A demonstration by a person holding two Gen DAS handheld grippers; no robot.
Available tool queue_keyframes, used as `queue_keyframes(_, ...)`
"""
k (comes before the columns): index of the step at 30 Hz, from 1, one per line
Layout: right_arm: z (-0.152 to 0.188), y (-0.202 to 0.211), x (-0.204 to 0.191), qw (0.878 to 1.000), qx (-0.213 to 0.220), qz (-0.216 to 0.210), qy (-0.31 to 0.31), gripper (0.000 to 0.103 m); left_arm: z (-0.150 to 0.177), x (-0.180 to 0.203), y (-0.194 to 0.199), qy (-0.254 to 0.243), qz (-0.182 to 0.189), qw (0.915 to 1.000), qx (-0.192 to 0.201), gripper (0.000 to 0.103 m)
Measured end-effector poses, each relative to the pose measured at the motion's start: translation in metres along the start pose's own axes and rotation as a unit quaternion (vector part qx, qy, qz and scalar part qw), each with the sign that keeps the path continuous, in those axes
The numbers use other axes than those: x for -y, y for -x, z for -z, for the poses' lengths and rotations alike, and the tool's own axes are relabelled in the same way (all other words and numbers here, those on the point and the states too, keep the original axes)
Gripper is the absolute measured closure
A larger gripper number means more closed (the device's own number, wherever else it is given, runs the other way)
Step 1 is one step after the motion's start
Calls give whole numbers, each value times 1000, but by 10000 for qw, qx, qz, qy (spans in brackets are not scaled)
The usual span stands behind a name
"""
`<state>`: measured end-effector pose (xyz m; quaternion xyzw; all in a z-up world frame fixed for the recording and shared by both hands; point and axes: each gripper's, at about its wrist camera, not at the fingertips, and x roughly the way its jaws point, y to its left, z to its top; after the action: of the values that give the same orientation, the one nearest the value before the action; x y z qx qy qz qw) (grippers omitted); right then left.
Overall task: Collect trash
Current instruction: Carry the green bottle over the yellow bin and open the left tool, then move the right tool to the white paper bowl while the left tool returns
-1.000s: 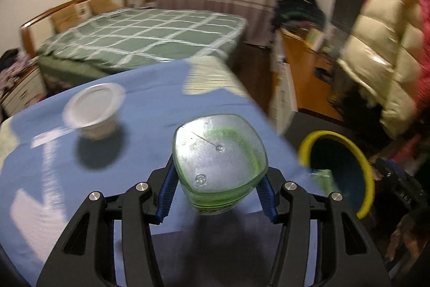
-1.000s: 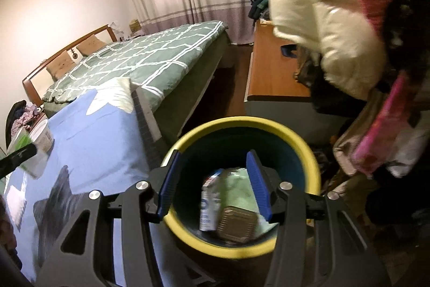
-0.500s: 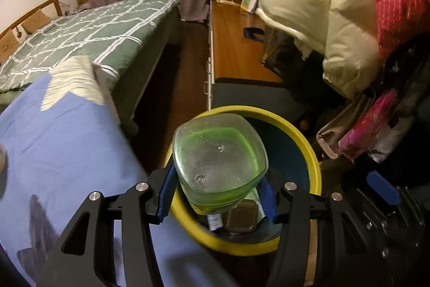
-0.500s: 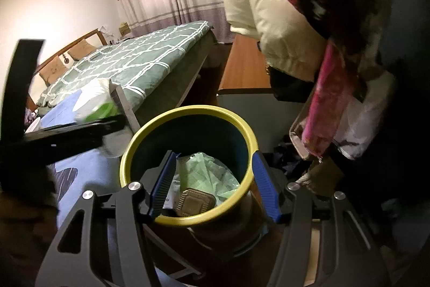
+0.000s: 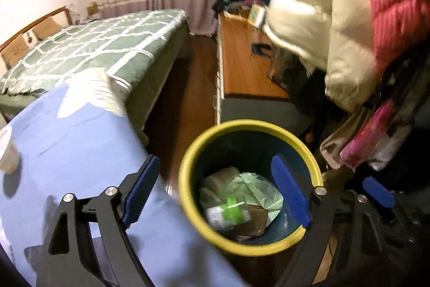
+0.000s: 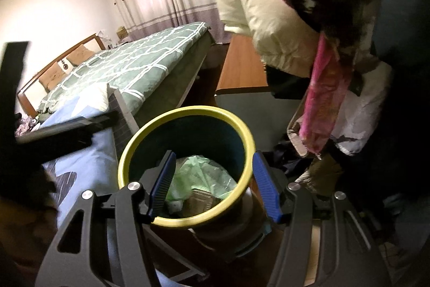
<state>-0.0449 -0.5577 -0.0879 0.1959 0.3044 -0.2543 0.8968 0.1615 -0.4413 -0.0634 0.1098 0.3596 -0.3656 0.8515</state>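
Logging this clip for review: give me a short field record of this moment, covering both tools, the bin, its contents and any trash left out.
left tool: jaws just opened wide, nothing between them, above the bin
right tool: open, one finger inside the bin's rim, one outside, gripping nothing
bin: yellow rim, dark inside, upright beside the blue table cover
bin contents: green cup lying on a pale green bag, brown ribbed tray
trash left out: white cup on the blue cover, at the picture's left edge

I can read no text, label, brand or number anywhere; any print on the trash is too blurred.
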Motion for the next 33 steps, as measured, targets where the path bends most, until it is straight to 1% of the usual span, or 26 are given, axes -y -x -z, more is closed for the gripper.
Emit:
queue_keyframes(5,3,-9,-25,9995,-115,-196,241,46,13,-60,64,431,-368,9970,518,14)
queue_keyframes(7,5,-11,-37,9989,-167,-298,318,46,24,-92,95,652,-692,9926,755,14)
queue_keyframes(10,8,-16,-64,9969,-266,-476,561,46,41,-134,132,923,-1160,9836,1032,13)
queue_keyframes(11,9,-17,-71,9962,-292,-536,622,46,50,-154,148,1047,-1444,9771,1156,12)
queue_keyframes(13,9,-20,-93,9935,-354,-722,804,46,62,-180,168,1187,-1787,9684,1276,12)
queue_keyframes(14,9,-20,-104,9924,-357,-779,887,46,72,-200,180,1319,-2049,9606,1338,11)
queue_keyframes(16,8,-23,-129,9893,-376,-950,1044,46,84,-227,193,1524,-2277,9522,1354,11)
queue_keyframes(17,7,-24,-140,9876,-381,-1050,1106,46,93,-248,201,1717,-2395,9462,1338,11)
queue_keyframes(18,6,-25,-149,9863,-381,-1123,1150,46,99,-261,206,1839,-2458,9422,1341,11)
queue_keyframes(20,5,-27,-178,9815,-402,-1316,1330,46,114,-289,218,2092,-2642,9314,1378,11)
queue_keyframes(23,6,-31,-218,9739,-428,-1566,1587,46,132,-323,231,2303,-2914,9177,1408,11)
queue_keyframes(28,5,-35,-277,9611,-437,-1968,1886,46,157,-362,239,2491,-3300,9003,1361,11)
queue_keyframes(30,4,-41,-305,9543,-505,-2172,1991,40,166,-375,241,2639,-3370,8935,1360,11)
queue_keyframes(33,7,-49,-342,9470,-526,-2327,2153,34,180,-388,242,2812,-3450,8848,1379,11)
